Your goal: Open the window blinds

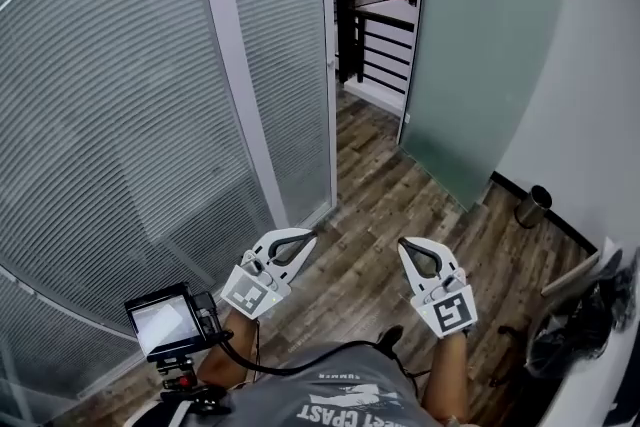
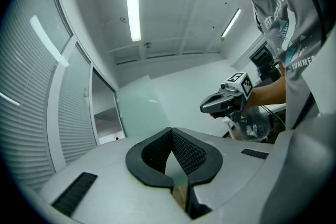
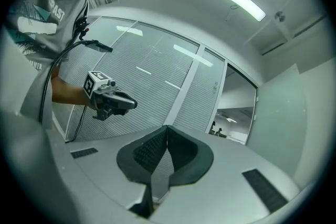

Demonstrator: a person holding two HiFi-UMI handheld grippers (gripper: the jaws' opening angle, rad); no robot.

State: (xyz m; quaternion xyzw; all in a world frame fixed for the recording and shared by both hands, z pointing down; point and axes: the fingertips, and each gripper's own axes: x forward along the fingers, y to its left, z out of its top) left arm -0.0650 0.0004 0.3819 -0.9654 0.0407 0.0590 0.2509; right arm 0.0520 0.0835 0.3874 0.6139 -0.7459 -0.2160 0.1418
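Left tongs (image 1: 309, 236) and right tongs (image 1: 405, 244), ribbed black pads (image 2: 186, 152) together, empty, beside finely slatted grey blinds (image 1: 110, 115).

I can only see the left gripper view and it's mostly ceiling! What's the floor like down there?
Observer: Brown wooden planks. The head view shows the floor running beside the blinds.
Operator: Is anything standing on it?
Observer: Yes, a small dark bin near the right wall.
Operator: Is my left gripper touching the blinds?
Observer: No. The left gripper hangs over the floor, apart from them.
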